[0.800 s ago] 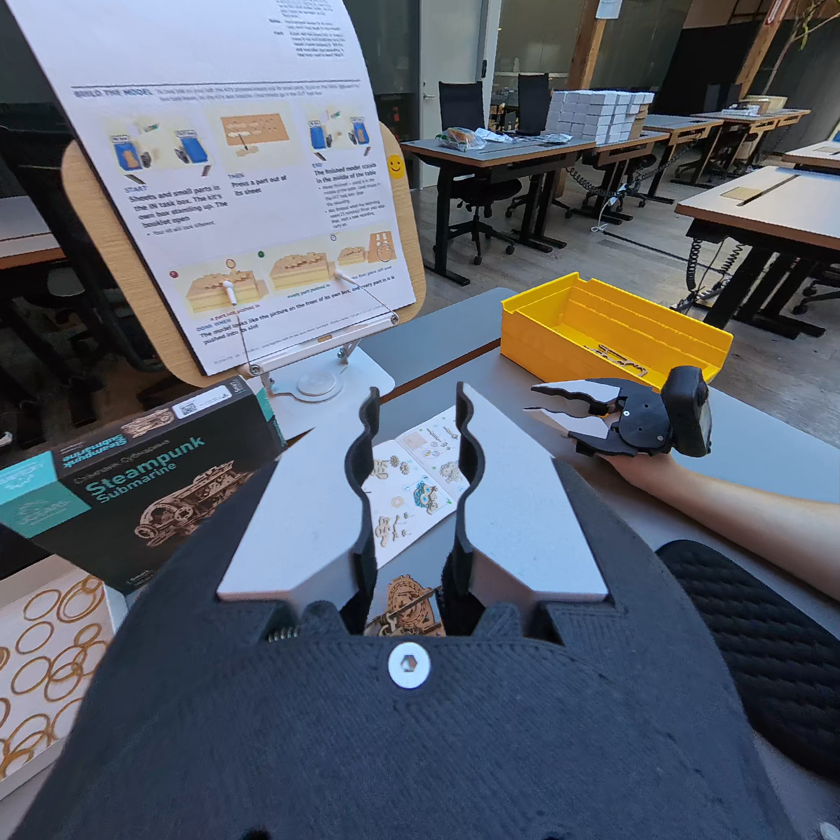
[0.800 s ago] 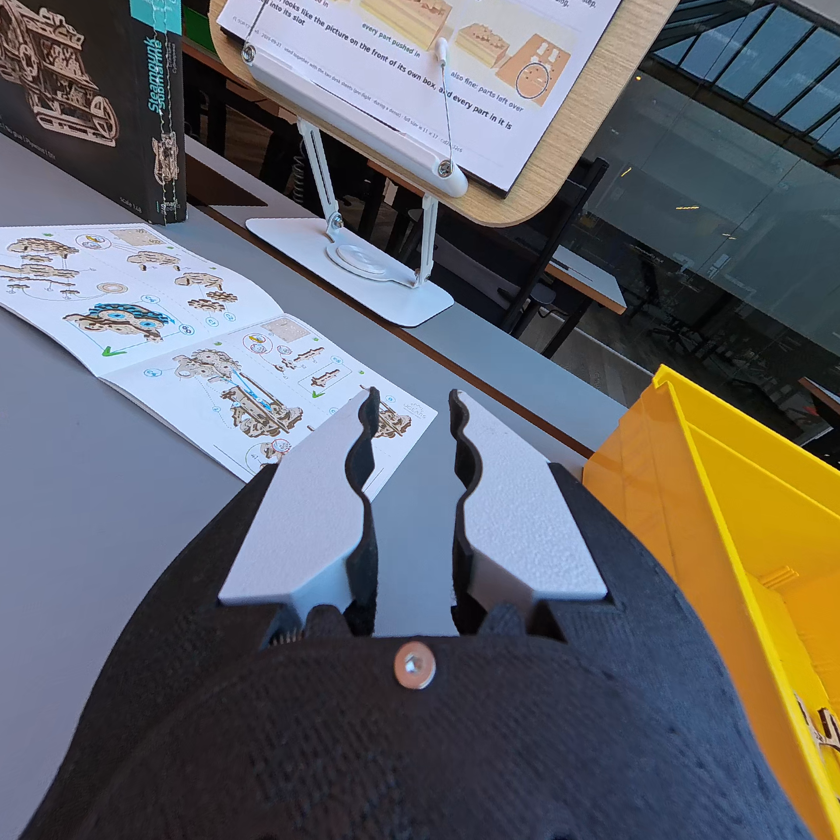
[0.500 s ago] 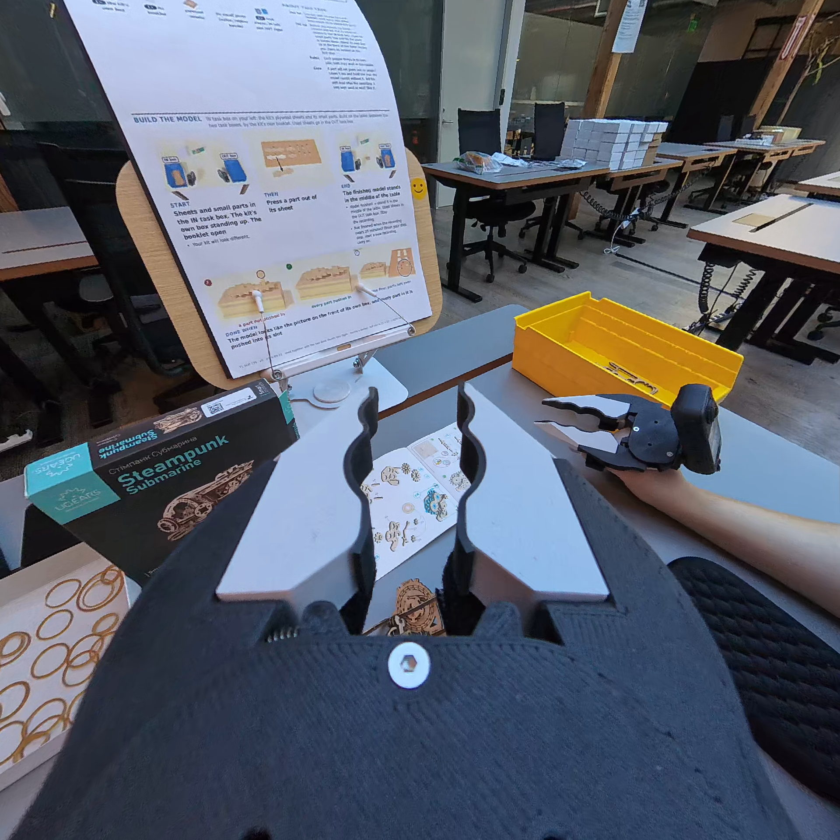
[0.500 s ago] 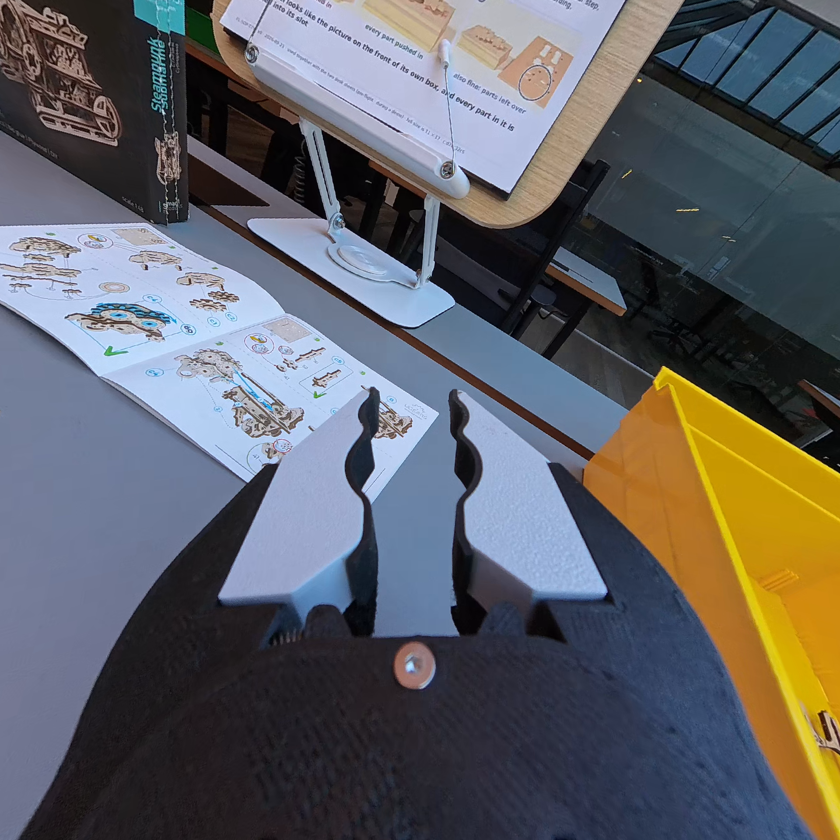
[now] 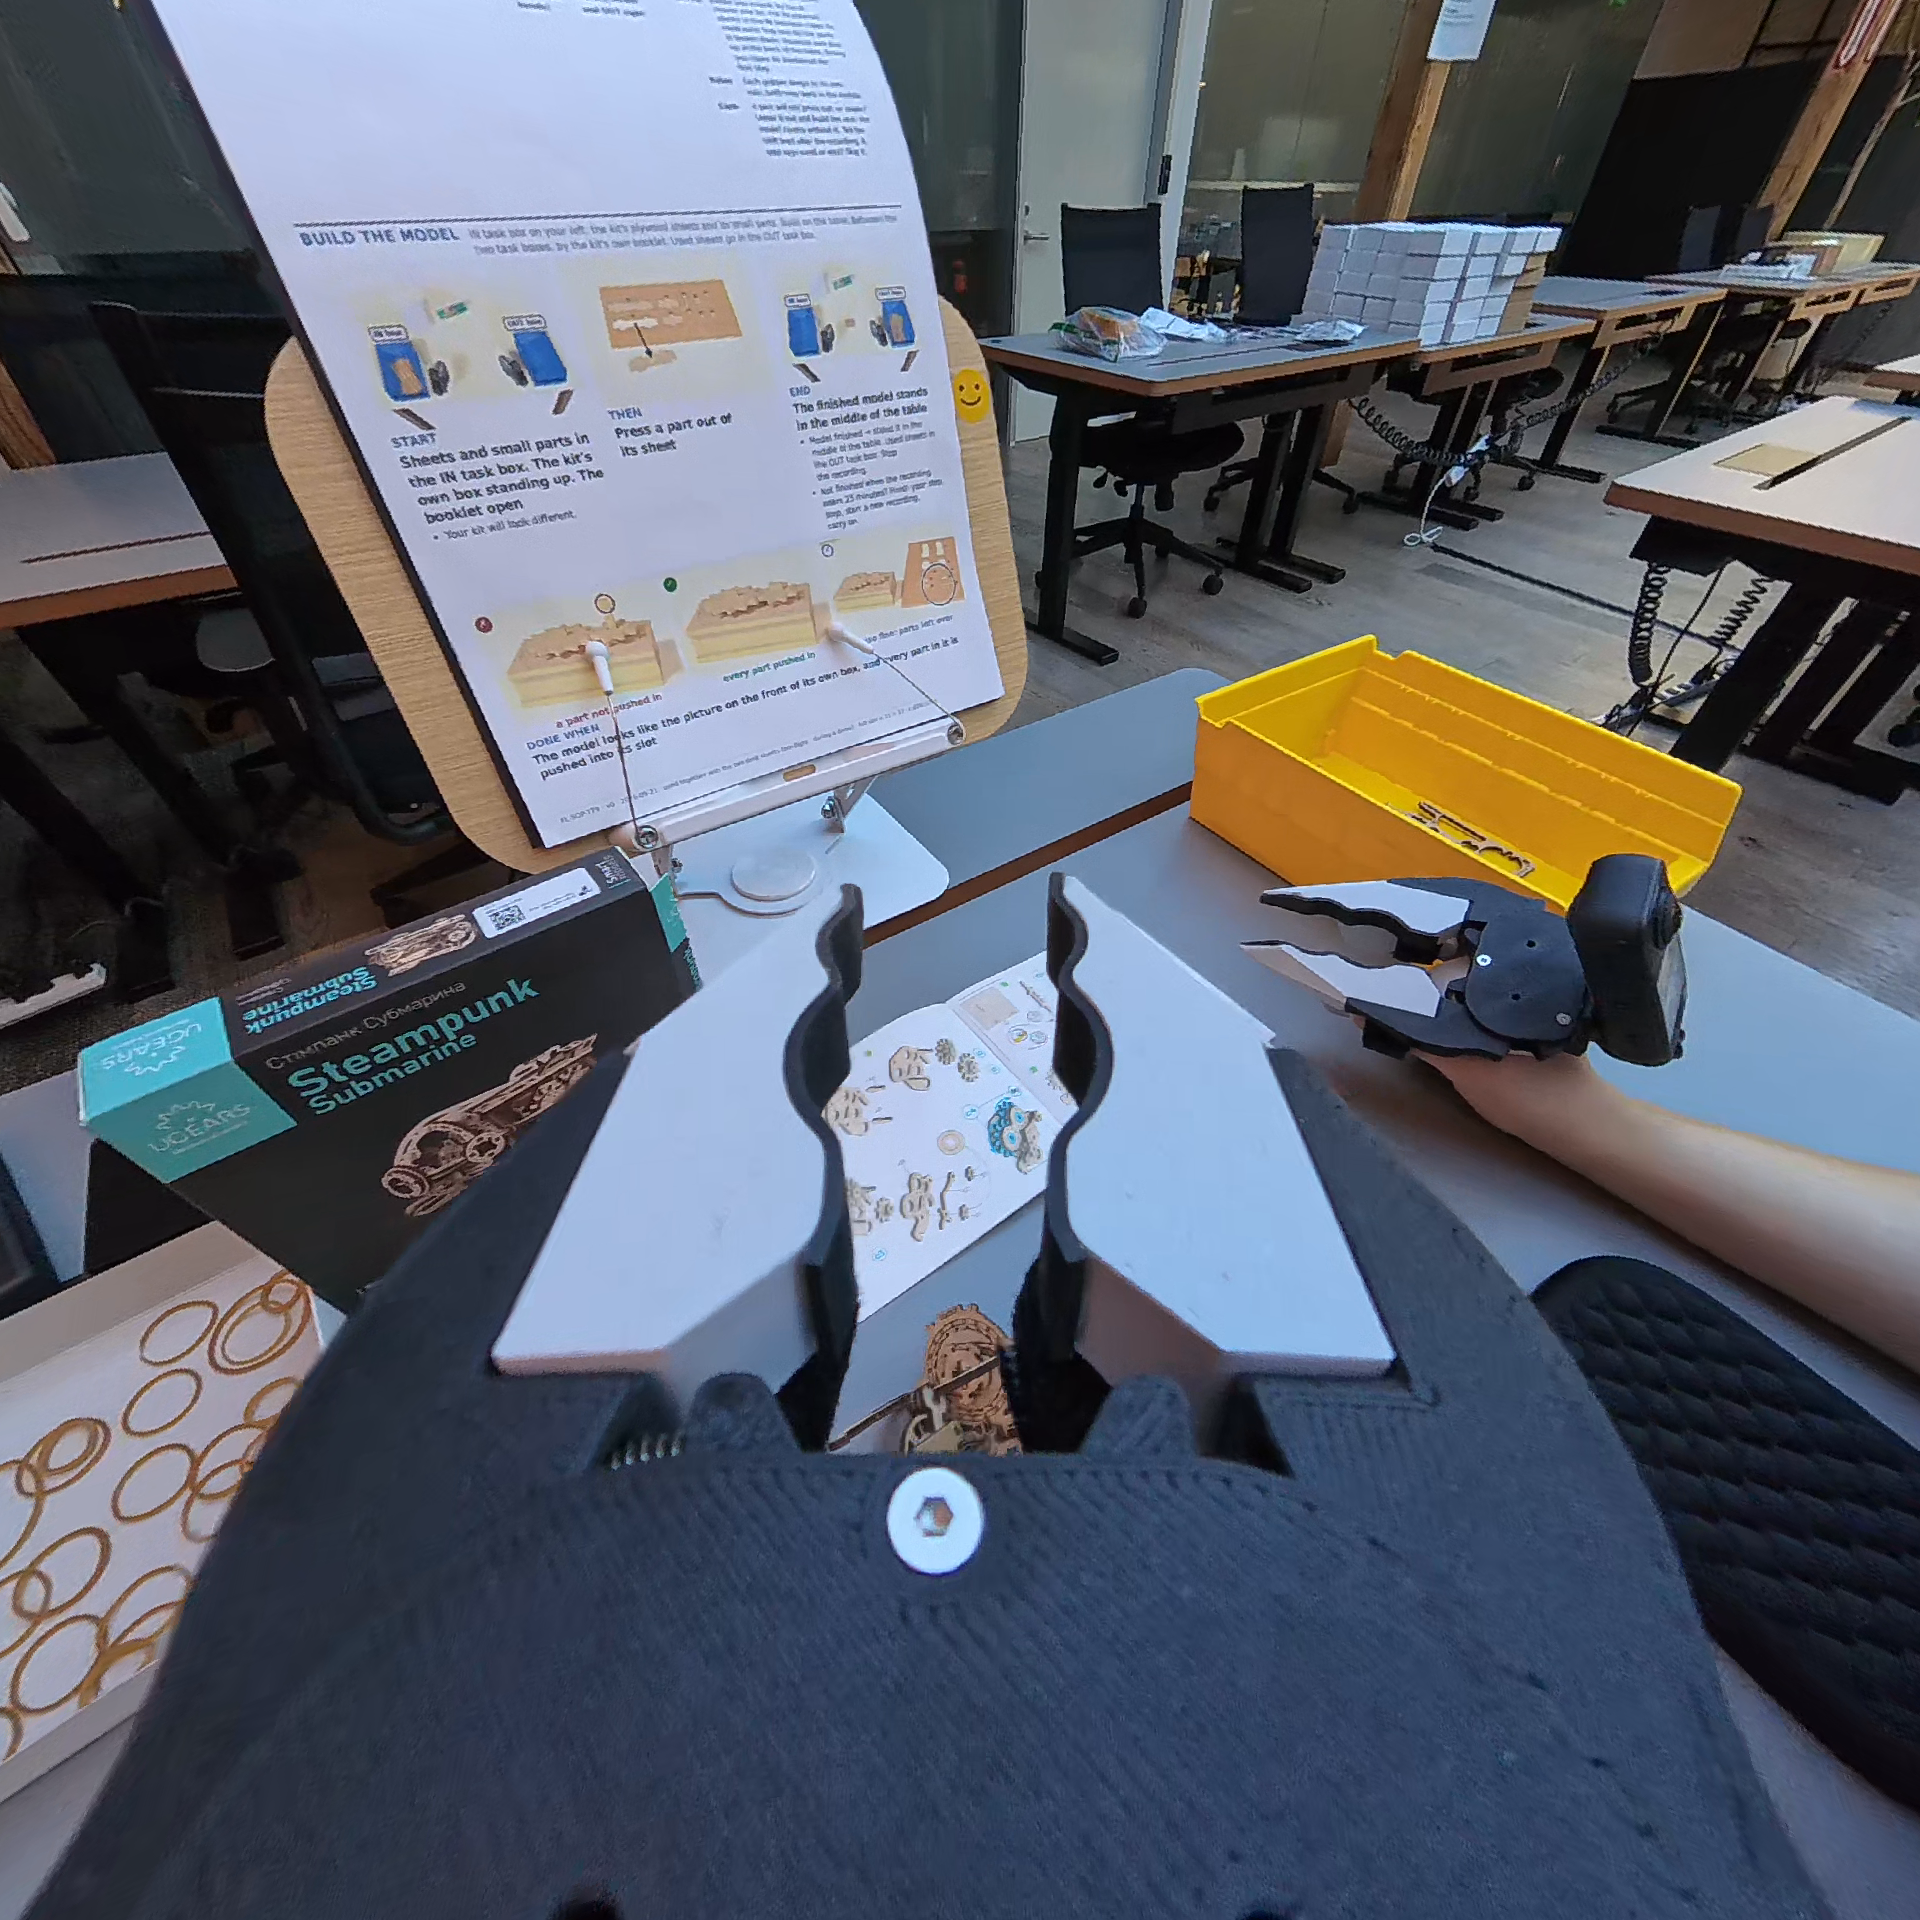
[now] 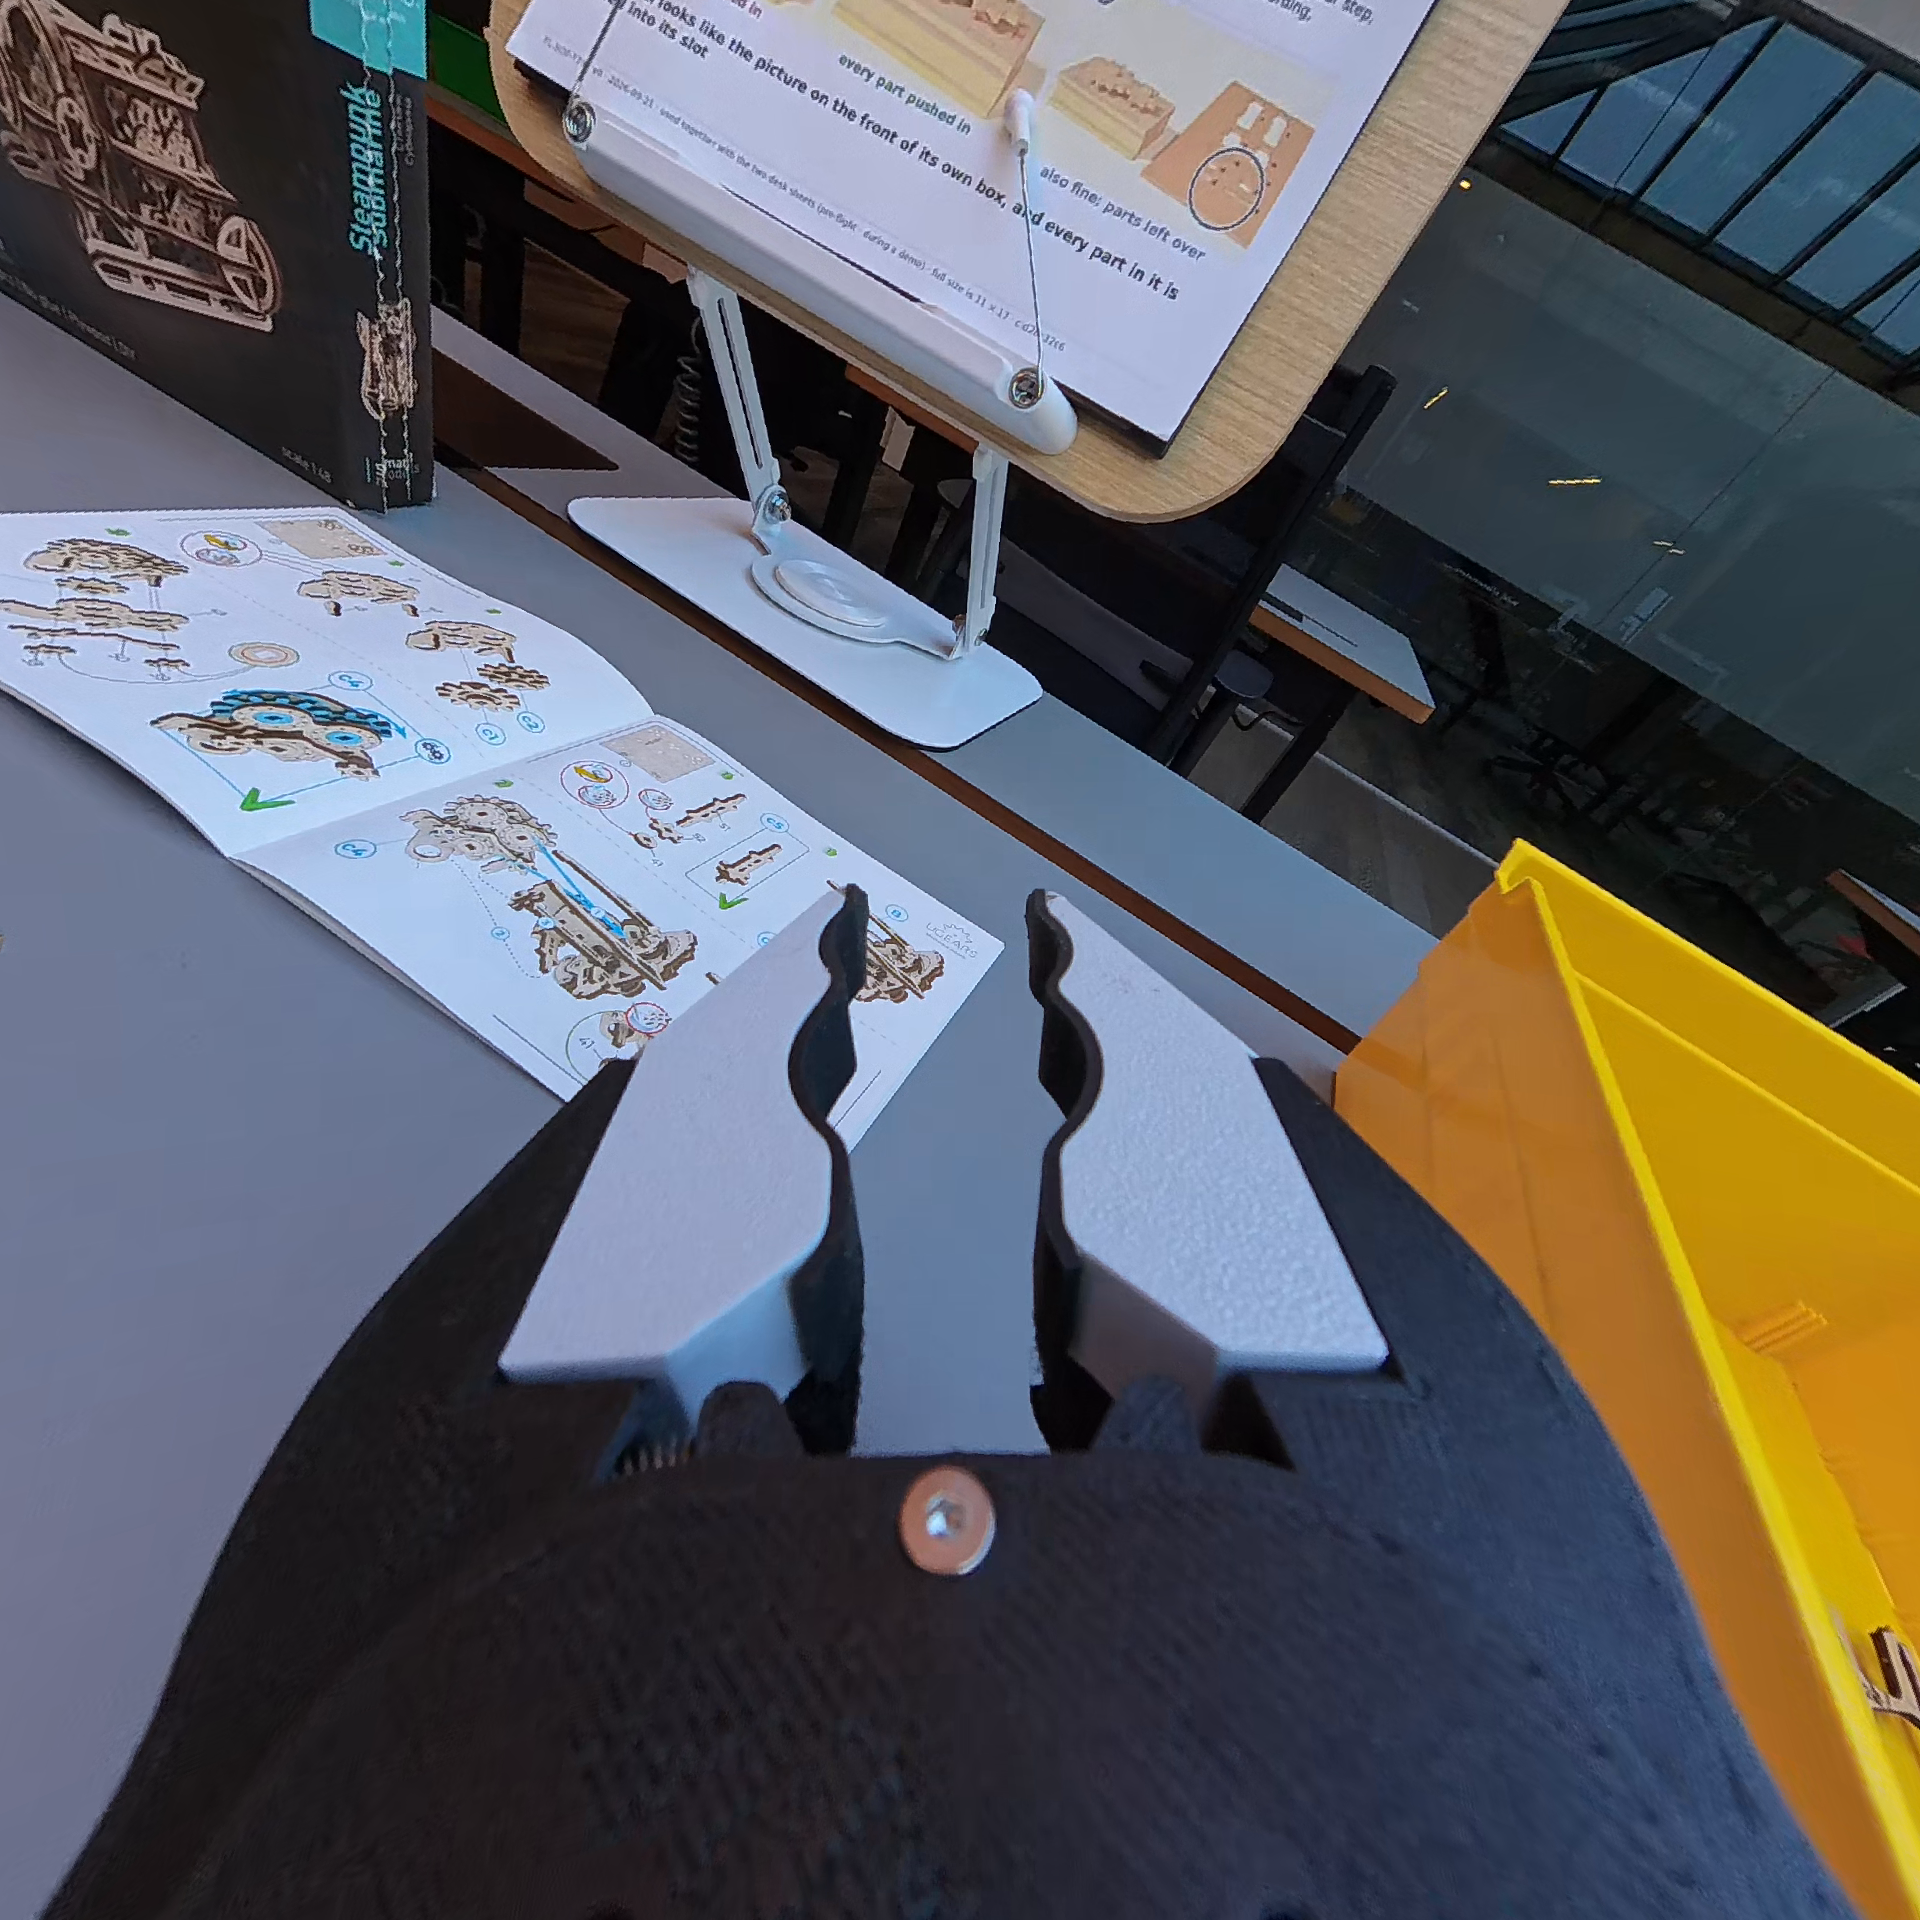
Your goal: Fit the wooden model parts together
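Observation:
A partly built wooden model (image 5: 961, 1382) shows in the gap at the base of my left gripper's fingers, lying below them; I cannot tell if they touch it. My left gripper (image 5: 951, 904) is open, pointing over the open booklet (image 5: 935, 1122). My right gripper (image 5: 1262, 923) is open and empty, held low over the grey table beside the yellow bin (image 5: 1299, 821). In the right wrist view the right gripper (image 6: 940, 899) points at the booklet's corner (image 6: 416, 748), with the bin (image 6: 1662, 1195) at its right. Loose wooden pieces (image 5: 1475, 836) lie in the bin.
The dark kit box (image 5: 395, 1060) stands at the left, also in the right wrist view (image 6: 208, 208). An instruction sheet on a white stand (image 5: 623, 416) rises behind the booklet. A white box with a ring-cut sheet (image 5: 104, 1455) is at the far left. A black pad (image 5: 1745, 1455) lies right. My right fingertips sit around 35 cm from my left ones. The partly built wooden model (image 5: 961, 1382) lies around 25 cm away from my left fingertips.
My left gripper has tilted up and shifted a little, so the kit box and stand sit farther right in its view. Both grippers stay open. The right gripper has barely moved.

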Motion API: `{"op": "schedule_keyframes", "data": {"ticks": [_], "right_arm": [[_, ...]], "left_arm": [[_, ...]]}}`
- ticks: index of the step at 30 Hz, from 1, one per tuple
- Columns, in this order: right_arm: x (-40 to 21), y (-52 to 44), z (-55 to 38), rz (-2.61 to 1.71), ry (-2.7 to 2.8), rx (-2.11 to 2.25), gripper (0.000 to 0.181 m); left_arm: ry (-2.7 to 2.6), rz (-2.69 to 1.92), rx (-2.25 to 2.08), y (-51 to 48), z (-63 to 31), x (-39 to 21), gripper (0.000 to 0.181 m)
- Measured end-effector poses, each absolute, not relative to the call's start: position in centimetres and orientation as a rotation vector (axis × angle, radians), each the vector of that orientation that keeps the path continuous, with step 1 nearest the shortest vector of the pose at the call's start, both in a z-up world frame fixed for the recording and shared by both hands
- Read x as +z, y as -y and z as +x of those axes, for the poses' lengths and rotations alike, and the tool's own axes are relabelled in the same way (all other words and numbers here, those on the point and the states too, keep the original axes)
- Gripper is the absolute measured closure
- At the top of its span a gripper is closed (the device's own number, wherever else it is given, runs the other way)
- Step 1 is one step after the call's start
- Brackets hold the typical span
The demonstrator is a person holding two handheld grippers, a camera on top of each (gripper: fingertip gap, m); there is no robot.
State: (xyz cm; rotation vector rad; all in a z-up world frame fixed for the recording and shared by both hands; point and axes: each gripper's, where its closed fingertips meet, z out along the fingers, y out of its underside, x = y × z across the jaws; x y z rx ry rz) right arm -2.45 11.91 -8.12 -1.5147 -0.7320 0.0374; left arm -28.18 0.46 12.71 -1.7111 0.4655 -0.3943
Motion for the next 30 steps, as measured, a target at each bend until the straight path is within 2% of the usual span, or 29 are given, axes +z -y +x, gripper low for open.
{"op": "schedule_keyframes", "data": {"ticks": [3,5,8,13,18,21,30], "right_arm": [[-8.1,-11.9,-2.5,-1.514,0.732,0.039,0.152],[-8.1,-11.9,-2.4,-1.514,0.731,0.04,0.152],[-8.1,-11.9,-2.4,-1.514,0.73,0.042,0.152],[-8.1,-11.9,-2.5,-1.514,0.733,0.041,0.152],[-8.1,-11.9,-2.5,-1.515,0.735,0.039,0.152],[-8.1,-11.9,-2.5,-1.514,0.736,0.039,0.152],[-8.2,-11.9,-2.6,-1.512,0.743,0.035,0.152]], "left_arm": [[-0.419,-1.751,-0.284,-1.2,-30.8,12.1,0.143],[-0.238,-1.772,-0.122,-2.1,-35.6,12.0,0.134],[-0.026,-1.76,0.05,-2.1,-42.3,12.2,0.129],[0.147,-1.912,0.168,-1.5,-48.6,8.6,0.106],[0.282,-2.114,0.267,-0.9,-54.0,3.2,0.107],[0.352,-2.274,0.244,-0.4,-56.1,-1.0,0.115],[0.296,-2.575,0.179,-0.7,-56.3,-8.7,0.111]]}}
